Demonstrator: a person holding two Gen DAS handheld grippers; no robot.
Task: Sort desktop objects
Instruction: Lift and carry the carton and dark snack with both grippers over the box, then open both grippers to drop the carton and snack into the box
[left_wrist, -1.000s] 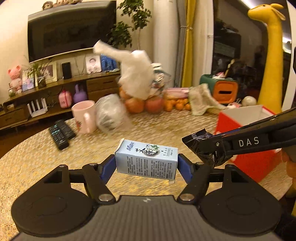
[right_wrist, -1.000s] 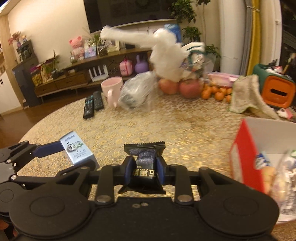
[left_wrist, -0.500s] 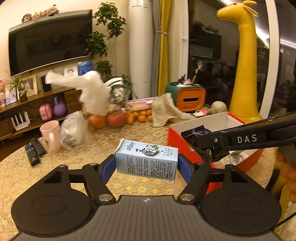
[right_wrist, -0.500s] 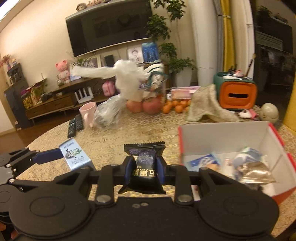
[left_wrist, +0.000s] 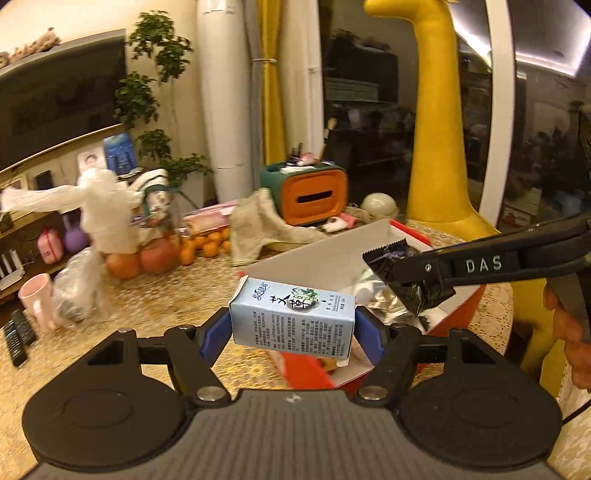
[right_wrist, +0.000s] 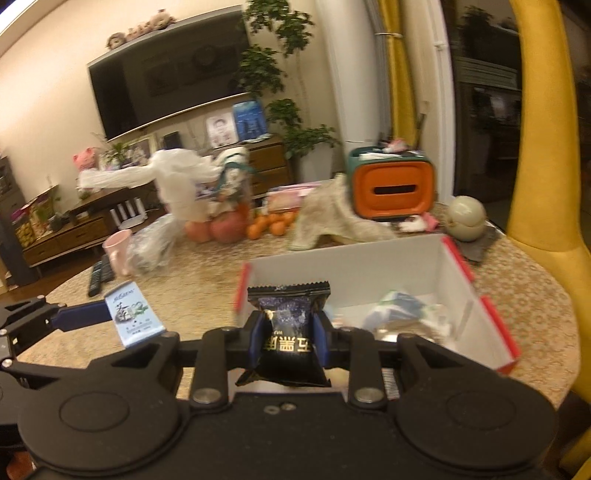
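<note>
My left gripper (left_wrist: 291, 325) is shut on a light blue carton box (left_wrist: 291, 317) and holds it in the air at the near left edge of the red box (left_wrist: 417, 236). It also shows in the right wrist view (right_wrist: 135, 317). My right gripper (right_wrist: 288, 336) is shut on a black snack packet (right_wrist: 288, 332), held just before the red box (right_wrist: 491, 317), which has white inner walls and several packets inside. The packet shows in the left wrist view (left_wrist: 402, 273) over the box.
On the round patterned table (right_wrist: 199, 273) stand a pink mug (right_wrist: 118, 251), remotes (right_wrist: 98, 277), a clear bag (right_wrist: 151, 247), apples and oranges (right_wrist: 229, 229), a cloth (right_wrist: 332, 214) and an orange tissue holder (right_wrist: 395, 188). A yellow giraffe (left_wrist: 436, 140) stands to the right.
Both grippers have swung right and forward with their loads. The red box now lies right in front of them, and the mug and remotes have slid to the left.
</note>
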